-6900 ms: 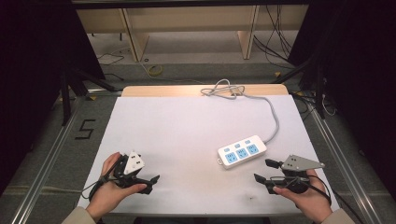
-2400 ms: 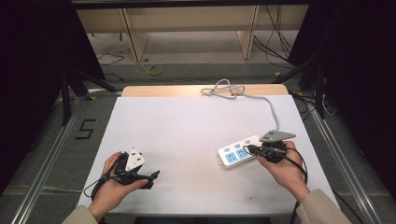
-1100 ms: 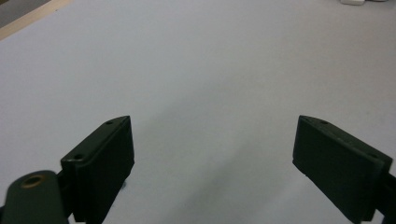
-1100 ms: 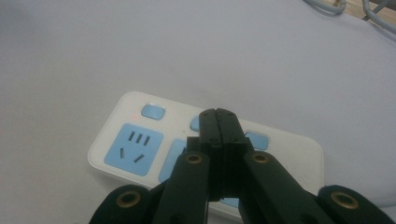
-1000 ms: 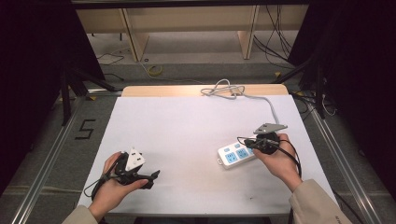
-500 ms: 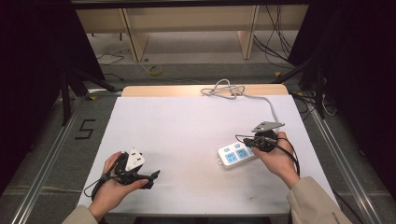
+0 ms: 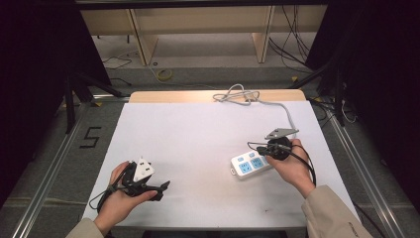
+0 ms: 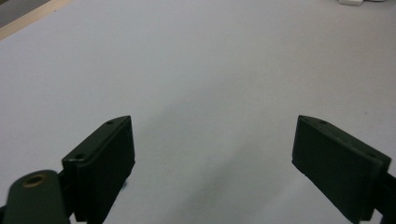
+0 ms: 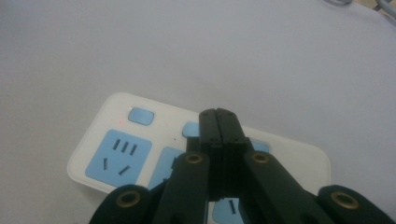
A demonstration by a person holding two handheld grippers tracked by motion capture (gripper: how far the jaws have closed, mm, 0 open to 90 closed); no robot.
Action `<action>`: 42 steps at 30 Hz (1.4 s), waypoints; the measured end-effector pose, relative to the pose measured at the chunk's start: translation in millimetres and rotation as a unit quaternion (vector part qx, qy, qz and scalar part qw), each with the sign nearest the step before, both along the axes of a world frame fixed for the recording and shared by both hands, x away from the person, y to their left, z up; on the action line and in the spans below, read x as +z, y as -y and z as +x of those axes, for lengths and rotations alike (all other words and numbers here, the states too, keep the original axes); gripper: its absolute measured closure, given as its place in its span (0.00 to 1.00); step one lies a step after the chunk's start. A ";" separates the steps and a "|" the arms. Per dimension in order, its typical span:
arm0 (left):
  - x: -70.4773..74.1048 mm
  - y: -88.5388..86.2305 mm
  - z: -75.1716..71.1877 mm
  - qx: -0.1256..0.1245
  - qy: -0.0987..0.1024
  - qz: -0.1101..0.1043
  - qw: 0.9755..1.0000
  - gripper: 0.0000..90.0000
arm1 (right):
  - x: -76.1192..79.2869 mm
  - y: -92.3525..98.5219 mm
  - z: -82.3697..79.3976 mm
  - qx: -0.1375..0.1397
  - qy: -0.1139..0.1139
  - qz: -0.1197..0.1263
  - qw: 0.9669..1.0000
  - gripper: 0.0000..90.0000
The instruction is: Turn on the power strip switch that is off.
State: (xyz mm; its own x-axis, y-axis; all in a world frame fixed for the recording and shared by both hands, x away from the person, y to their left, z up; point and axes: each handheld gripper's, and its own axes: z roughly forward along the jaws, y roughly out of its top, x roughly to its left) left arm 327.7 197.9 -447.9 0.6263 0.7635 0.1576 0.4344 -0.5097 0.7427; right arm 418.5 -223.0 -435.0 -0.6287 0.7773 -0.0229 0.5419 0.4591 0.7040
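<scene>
Right gripper [image 9: 217, 114] has its two black jaws pressed flat together with nothing between them, tips poised over the middle of the white power strip [image 9: 116, 135], just above one of its small blue switches. That strip [image 7: 250, 165] lies at the right of the white table [image 7: 198, 134], its grey cable [image 7: 277, 106] running to the far edge. Left gripper [image 8: 212, 154] rests near the front left corner, jaws spread wide over bare tabletop
</scene>
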 end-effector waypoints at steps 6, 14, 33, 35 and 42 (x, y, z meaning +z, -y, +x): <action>-0.1 0.2 0.1 -0.001 -0.001 0.000 1.000 0.14 | -0.9 -0.8 2.7 0.001 -0.001 -0.002 1.000 1.00; -0.1 0.2 0.0 -0.001 -0.001 -0.001 1.000 0.14 | -1.5 -3.7 5.5 0.003 -0.005 -0.004 1.000 1.00; -0.3 0.5 0.1 -0.001 0.000 -0.001 1.000 0.14 | -3.8 -8.8 11.7 0.003 -0.012 -0.008 1.000 1.00; -0.3 0.5 0.1 -0.001 0.000 -0.002 1.000 0.14 | -4.1 -9.3 12.3 0.003 -0.013 -0.008 1.000 1.00; -0.5 0.4 0.1 -0.001 -0.001 -0.002 1.000 0.14 | -5.2 -10.7 14.6 0.003 -0.015 -0.008 1.000 1.00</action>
